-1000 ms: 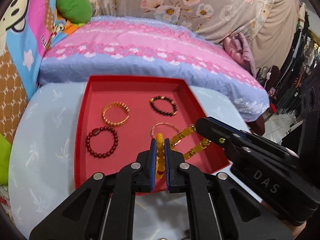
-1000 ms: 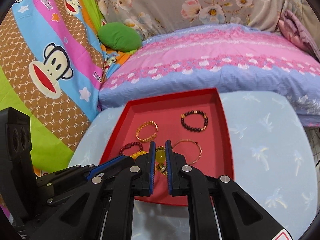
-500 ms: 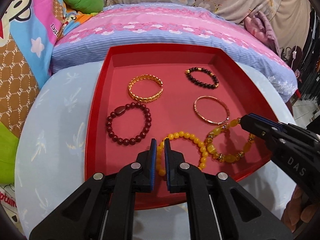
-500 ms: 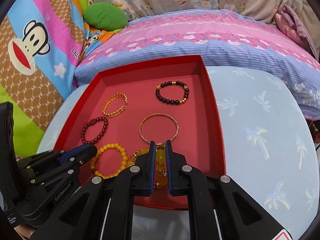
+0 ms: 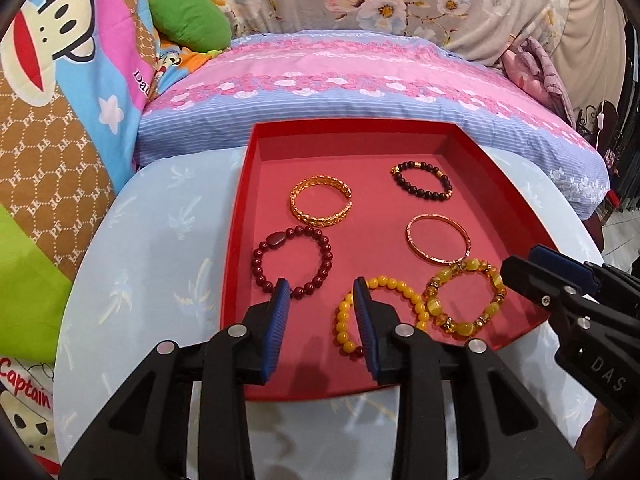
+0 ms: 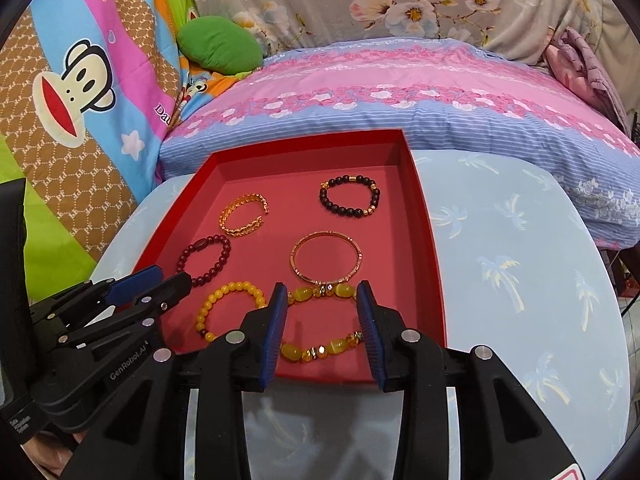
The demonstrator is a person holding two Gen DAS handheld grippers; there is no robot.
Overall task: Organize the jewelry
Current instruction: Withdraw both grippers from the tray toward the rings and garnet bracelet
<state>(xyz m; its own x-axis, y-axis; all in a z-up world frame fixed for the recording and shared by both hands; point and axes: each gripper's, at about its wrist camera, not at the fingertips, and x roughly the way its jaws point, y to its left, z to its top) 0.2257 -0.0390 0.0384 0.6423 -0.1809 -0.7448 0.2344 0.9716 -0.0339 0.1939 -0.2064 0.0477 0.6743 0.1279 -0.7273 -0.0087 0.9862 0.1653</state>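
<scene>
Six bracelets lie apart in the red tray (image 5: 236,248): yellow beads (image 5: 380,312) and amber beads (image 5: 464,300) nearest, dark red, gold and black ones beyond. Left tool (image 5: 322,300) and right tool (image 6: 322,304) both gape wide, holding nothing, over the tray's near edge.

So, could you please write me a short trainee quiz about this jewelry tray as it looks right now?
1. How many bracelets lie in the red tray?
2. True or false: the left gripper has its jaws shut on the yellow bead bracelet.
3. Which lies nearest the tray's far right corner: A) gold cuff bangle, B) black bead bracelet, C) dark red bead bracelet?

Key: 1. Six. 2. False; both it and the right gripper are open and hold nothing. 3. B.
</scene>
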